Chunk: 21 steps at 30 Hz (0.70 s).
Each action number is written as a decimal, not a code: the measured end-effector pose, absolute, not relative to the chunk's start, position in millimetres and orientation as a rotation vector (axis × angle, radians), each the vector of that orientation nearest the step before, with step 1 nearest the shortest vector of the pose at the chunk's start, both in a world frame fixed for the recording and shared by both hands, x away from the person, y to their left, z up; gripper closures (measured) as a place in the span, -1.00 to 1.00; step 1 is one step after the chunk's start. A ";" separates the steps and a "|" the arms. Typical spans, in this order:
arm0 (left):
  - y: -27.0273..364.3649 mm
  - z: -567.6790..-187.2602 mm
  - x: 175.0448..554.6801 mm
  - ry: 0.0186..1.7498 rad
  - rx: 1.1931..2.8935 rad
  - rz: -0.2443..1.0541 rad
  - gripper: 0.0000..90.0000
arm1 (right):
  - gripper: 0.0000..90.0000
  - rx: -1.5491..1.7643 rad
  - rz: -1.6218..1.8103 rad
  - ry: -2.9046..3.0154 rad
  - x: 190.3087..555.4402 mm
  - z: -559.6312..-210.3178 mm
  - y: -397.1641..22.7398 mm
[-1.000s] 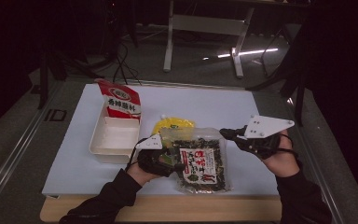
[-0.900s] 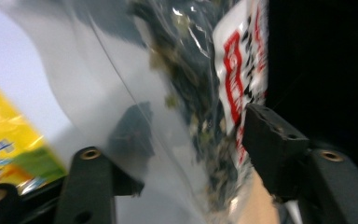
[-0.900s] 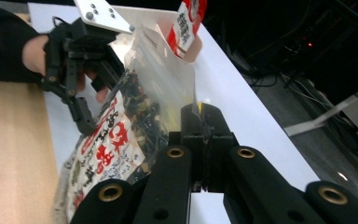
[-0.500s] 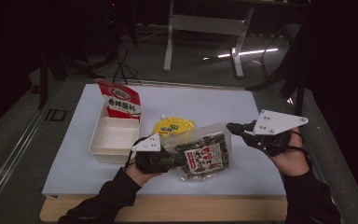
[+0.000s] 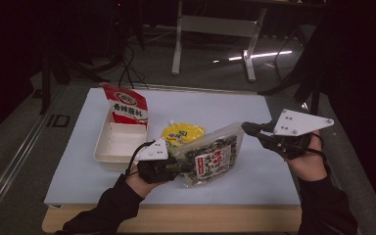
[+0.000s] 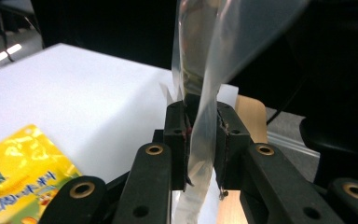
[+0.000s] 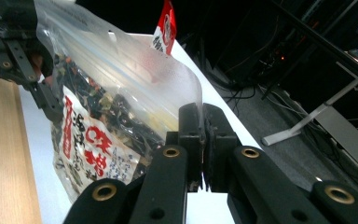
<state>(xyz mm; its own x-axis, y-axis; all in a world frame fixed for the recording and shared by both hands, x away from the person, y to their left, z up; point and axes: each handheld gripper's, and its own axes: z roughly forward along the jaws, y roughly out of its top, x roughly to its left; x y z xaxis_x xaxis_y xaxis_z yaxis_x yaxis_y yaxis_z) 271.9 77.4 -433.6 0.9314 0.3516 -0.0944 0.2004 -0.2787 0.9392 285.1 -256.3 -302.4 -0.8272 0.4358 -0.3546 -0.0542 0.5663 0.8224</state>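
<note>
Large red characters stand on the white label of the clear snack bag point(image 7: 98, 140), the boldest reading 味, with smaller dark print below too fine to read. The red-and-white packet point(image 5: 126, 105) carries dark characters, and the yellow pouch point(image 6: 18, 177) blue ones, both unreadable.

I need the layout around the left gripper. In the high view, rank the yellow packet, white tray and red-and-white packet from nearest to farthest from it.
From the left gripper in the high view:
1. Yellow packet, just beyond it, partly behind the clear bag.
2. White tray, off to the left on the mat.
3. Red-and-white packet, propped at the tray's far end.
</note>
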 end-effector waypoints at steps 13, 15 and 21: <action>88.2 -411.4 269.6 0.452 1.840 0.231 0.78 | 0.52 0.331 1.268 2.235 289.2 -301.7 -257.8; 94.3 -406.8 271.2 0.473 1.812 0.235 0.78 | 0.18 0.356 1.264 2.251 291.1 -303.4 -257.2; 114.9 -390.2 273.9 0.494 1.755 0.288 0.78 | -0.11 0.442 1.295 2.240 296.5 -316.4 -260.3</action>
<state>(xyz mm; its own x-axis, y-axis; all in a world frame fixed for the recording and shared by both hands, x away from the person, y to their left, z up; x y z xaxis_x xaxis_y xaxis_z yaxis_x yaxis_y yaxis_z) 273.9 114.9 -390.2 0.8780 0.4737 -0.0684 0.1730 -0.1809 0.9682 296.5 -260.3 -316.4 -0.8166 0.5121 -0.2662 0.0248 0.4920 0.8703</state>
